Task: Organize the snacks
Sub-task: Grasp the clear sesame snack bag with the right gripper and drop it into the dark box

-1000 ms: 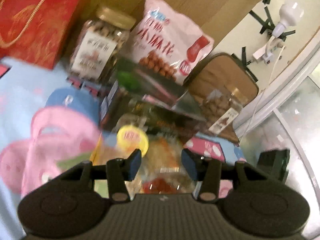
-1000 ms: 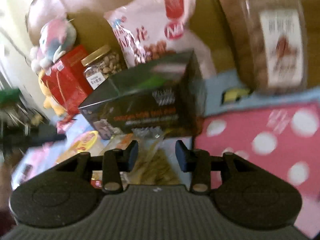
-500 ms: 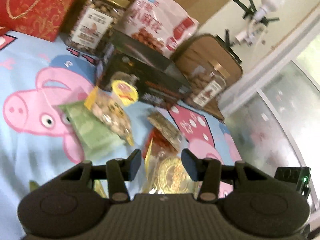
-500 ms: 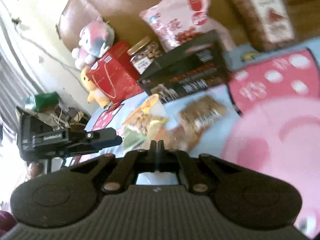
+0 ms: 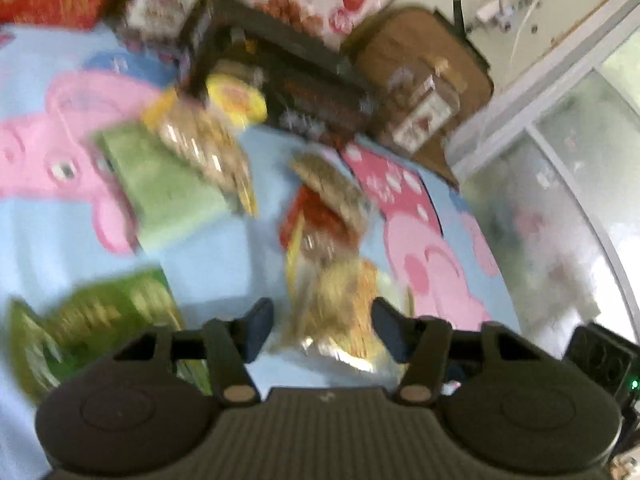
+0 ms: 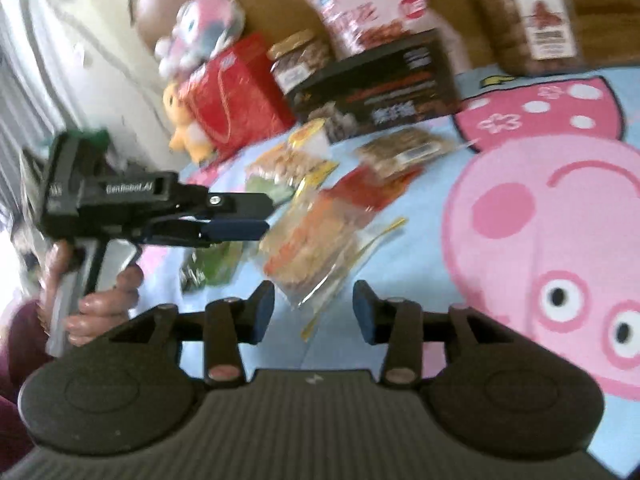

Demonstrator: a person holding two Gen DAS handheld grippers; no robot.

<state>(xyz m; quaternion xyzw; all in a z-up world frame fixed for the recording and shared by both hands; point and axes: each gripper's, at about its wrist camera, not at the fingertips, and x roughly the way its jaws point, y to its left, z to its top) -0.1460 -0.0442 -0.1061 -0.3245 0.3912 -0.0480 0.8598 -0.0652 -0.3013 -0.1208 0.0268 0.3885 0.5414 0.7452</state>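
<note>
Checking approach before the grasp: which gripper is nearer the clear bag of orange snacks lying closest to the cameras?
Left, as far as I can judge. The left gripper has the clear snack bag between its open fingers; the right gripper hangs just short of it, also open.

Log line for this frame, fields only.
left gripper: open, empty | right gripper: open, empty | nearest: clear snack bag on cartoon sheet | loose packets not yet sorted | both views blurred

Light-blue bed sheet (image 6: 420,264) printed with pink cartoon pigs; lying on it, loose snack packets: clear bag (image 6: 320,236), brown bar packet (image 6: 404,152), green packets (image 5: 168,188), black box (image 6: 380,88) behind.
</note>
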